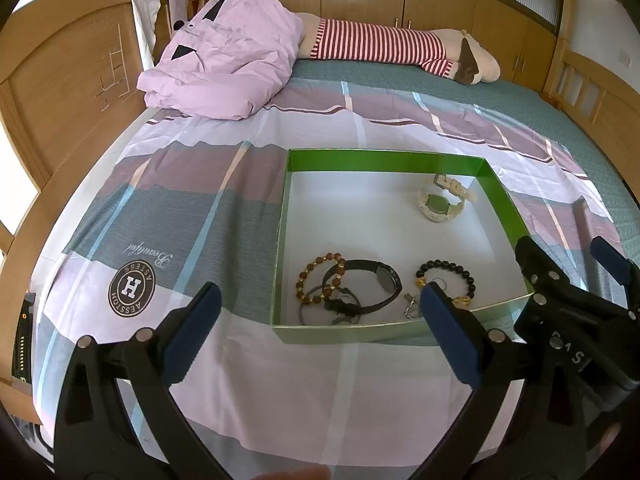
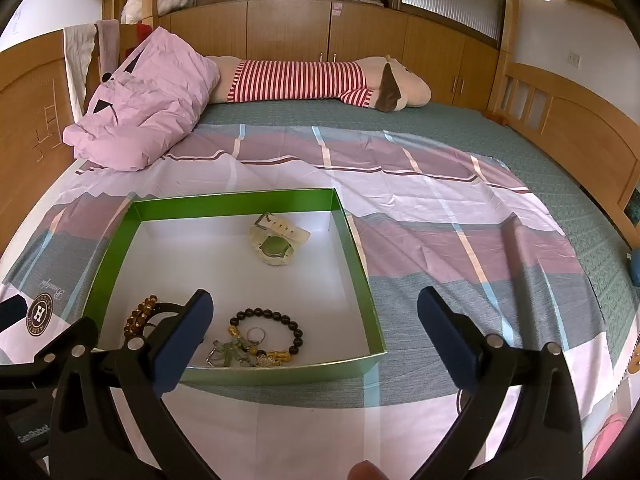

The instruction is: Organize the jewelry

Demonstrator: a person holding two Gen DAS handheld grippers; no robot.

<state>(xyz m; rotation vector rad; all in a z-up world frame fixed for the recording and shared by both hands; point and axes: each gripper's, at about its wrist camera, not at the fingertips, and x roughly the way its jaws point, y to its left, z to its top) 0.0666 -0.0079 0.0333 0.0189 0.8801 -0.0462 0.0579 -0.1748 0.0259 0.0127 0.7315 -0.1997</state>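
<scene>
both tongs (image 1: 320,332) (image 2: 316,332) gape empty over a patchwork sheet (image 2: 440,216) on a wood-framed bed (image 2: 580,132).

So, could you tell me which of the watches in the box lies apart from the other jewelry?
The white watch, alone near the green box's far wall; the black watch overlaps the brown bracelet.

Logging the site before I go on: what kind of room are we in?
Most likely a bedroom: the box sits on a bed with a wooden headboard, a pink quilt, and a long plush toy.
</scene>
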